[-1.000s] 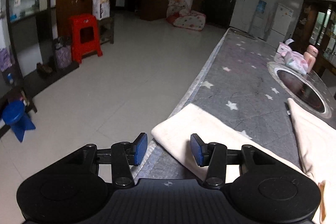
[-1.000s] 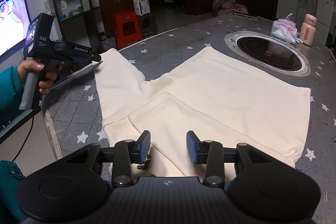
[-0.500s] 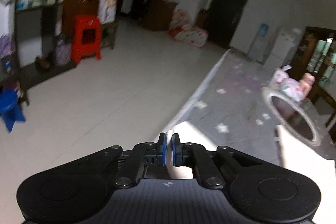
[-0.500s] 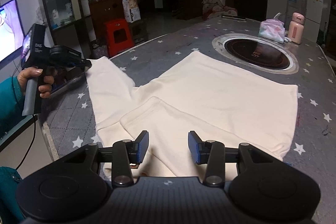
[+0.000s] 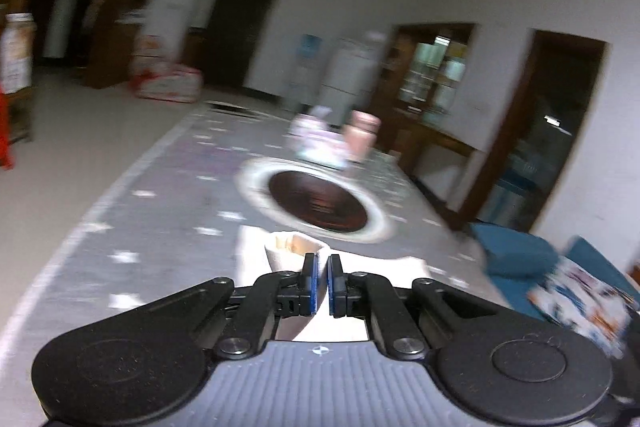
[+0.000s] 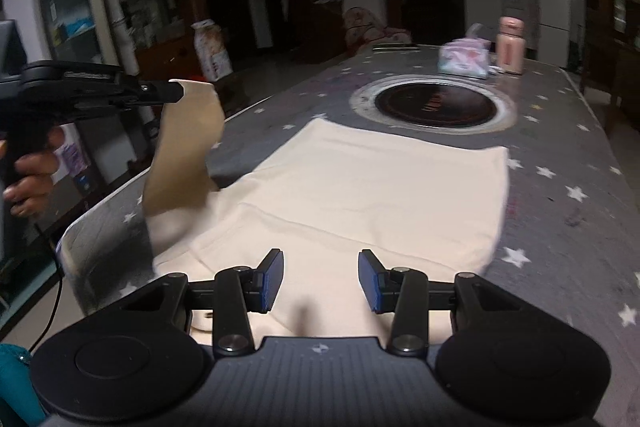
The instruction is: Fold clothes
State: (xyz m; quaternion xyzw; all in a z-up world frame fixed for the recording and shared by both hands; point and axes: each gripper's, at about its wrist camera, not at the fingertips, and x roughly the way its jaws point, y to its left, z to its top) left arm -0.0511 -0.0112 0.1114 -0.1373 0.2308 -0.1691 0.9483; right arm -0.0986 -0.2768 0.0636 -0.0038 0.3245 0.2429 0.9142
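My left gripper (image 6: 176, 91) pinches a sleeve (image 6: 188, 143) of the cream garment (image 6: 360, 195), lifted off the star-print table (image 6: 560, 163); motion blur smears that view. My right gripper (image 6: 320, 279) hovers half-open over the near hem, which its body hides.

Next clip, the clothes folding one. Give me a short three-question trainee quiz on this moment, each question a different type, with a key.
1. True or false: the left claw is shut on a lifted sleeve of the cream garment.
2. The right claw is: A) shut on the garment, B) open above the garment, C) holding the pink bottle.
3. Fill in: the dark round inset in the star-patterned table lies ____ the garment, as the right wrist view shows it.

Key: 1 true; 2 B; 3 beyond.
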